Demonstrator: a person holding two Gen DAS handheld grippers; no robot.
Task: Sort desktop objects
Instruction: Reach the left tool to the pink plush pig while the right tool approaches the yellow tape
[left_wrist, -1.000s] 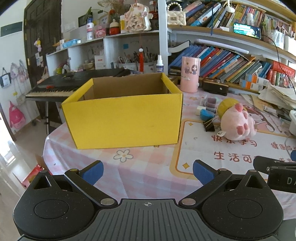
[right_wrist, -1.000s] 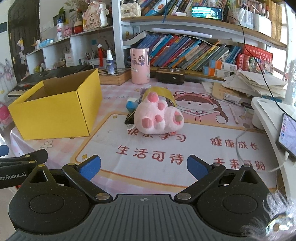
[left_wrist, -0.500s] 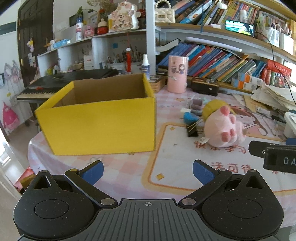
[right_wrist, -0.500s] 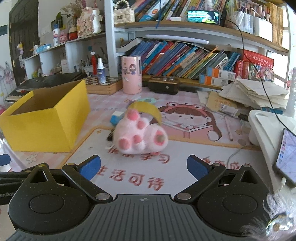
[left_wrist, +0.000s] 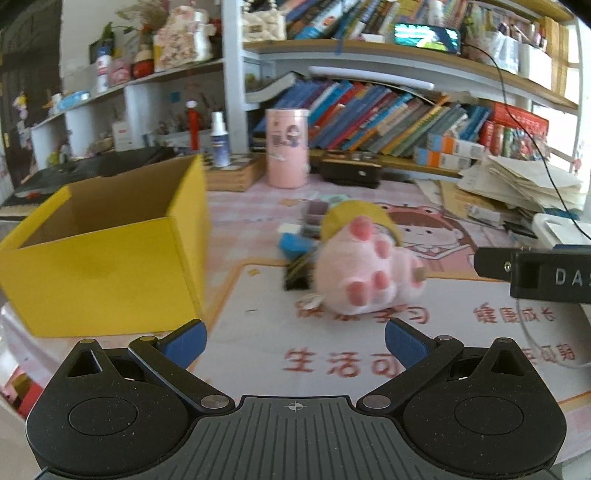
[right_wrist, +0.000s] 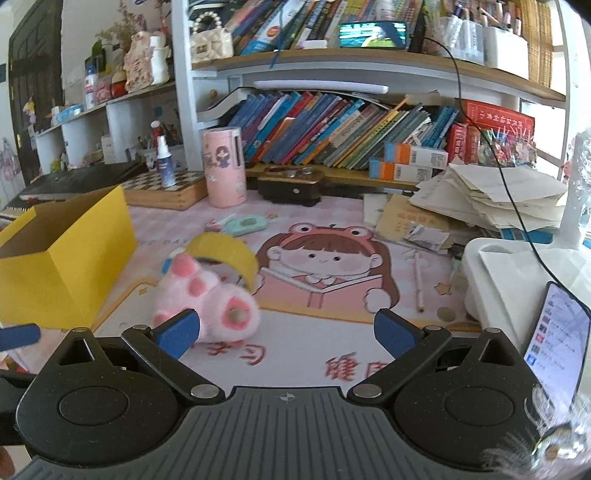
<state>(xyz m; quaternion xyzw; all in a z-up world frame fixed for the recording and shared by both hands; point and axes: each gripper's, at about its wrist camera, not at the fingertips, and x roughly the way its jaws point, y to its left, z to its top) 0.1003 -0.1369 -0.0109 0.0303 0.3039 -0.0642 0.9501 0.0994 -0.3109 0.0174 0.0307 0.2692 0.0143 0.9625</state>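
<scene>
Both jaws spread; pink plush toy (left_wrist: 364, 275) (beside yellow box (left_wrist: 107, 254)).

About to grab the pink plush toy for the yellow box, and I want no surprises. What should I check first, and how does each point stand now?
1. Left tool open, nothing held: ok.
2. Right tool open, nothing held: ok.
3. Pink plush toy in view, free on the mat: ok.
4. Yellow box open on top: ok.
5. Box has room: cannot tell, floor hidden.
6. Yellow tape roll clear of the toy: not ok, they overlap.
</scene>
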